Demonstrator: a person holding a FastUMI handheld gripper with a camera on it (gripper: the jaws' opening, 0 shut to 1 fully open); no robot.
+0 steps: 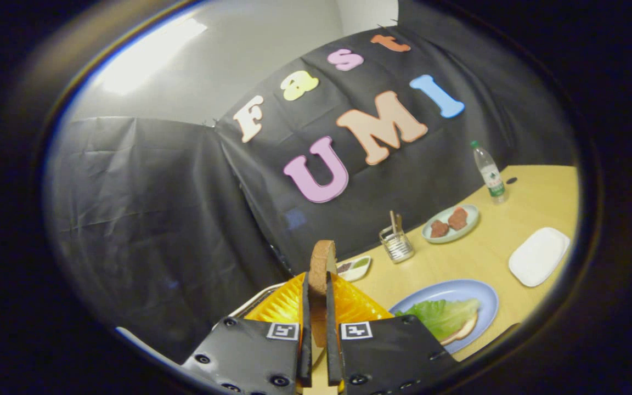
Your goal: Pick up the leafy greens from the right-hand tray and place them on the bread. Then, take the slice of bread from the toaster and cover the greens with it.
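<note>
Gripper view: gripper (316,307) has both fingers clamped on an upright slice of bread (321,267), one finger on each flat face, the brown crust sticking up beyond the fingertips. Directly behind and below the slice sits an orange ribbed object (286,302), apparently the toaster; whether the slice's lower edge is clear of it cannot be told, as the fingers hide that part. Just right of the fingers, on the yellow table (535,197), a blue plate (483,293) carries a second slice of bread (465,329) with the leafy greens (443,315) lying on top, covering most of it. Ahead of the held slice, near the wall, a small white dish (355,269) holds dark and green bits. Beyond it stands a wire holder (396,245) with sticks upright in it. Further right, a pale green plate (472,222) bears two reddish-brown pieces (449,223). A white tray (539,256) lies well right of the blue plate. A plastic water bottle (489,173) stands upright by the wall.
</note>
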